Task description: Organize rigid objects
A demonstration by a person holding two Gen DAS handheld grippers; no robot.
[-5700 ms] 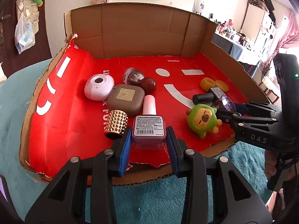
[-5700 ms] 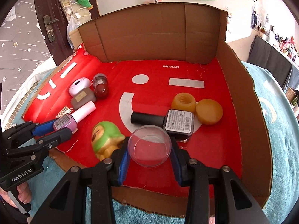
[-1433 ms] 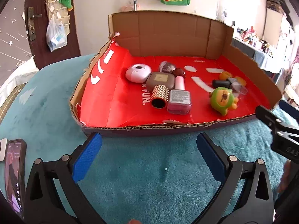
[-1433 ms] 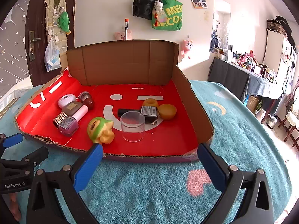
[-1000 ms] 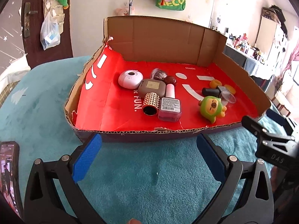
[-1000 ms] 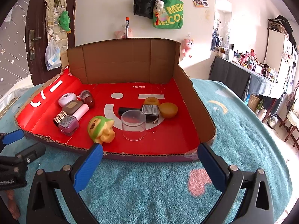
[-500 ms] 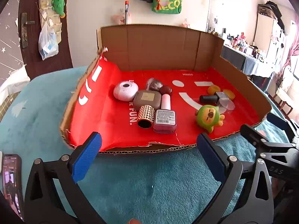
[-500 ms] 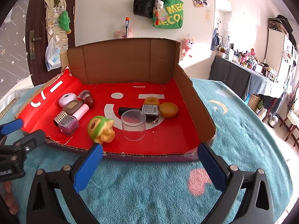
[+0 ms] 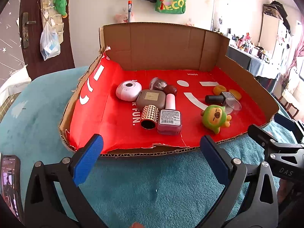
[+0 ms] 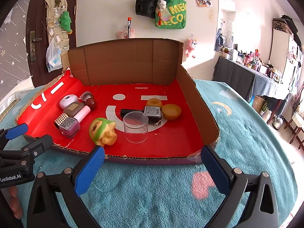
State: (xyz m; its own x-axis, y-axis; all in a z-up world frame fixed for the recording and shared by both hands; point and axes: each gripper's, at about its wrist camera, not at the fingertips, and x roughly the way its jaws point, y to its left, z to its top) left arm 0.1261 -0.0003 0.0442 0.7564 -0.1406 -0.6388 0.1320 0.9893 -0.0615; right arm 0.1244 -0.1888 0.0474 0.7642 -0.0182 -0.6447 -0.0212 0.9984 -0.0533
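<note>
Your left gripper (image 9: 150, 150) and right gripper (image 10: 152, 157) both have their fingers spread wide and released, gripping nothing, above the teal blanket (image 10: 152, 190) just outside the cardboard tray (image 10: 133, 64). Inside it, the pink nail polish bottle (image 9: 170, 117) lies touching the gold studded cap (image 9: 149, 116); the clear cup (image 10: 135, 127) stands upright beside the green toy (image 10: 102, 130).

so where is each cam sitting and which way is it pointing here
Left wrist: on the left gripper, low over the teal cloth, facing the tray's left half; its open jaws and the right gripper show.
Right wrist: on the right gripper, facing the tray's right half; its open jaws and the left gripper show.
Shared: tray, green toy, pink bottle.
</note>
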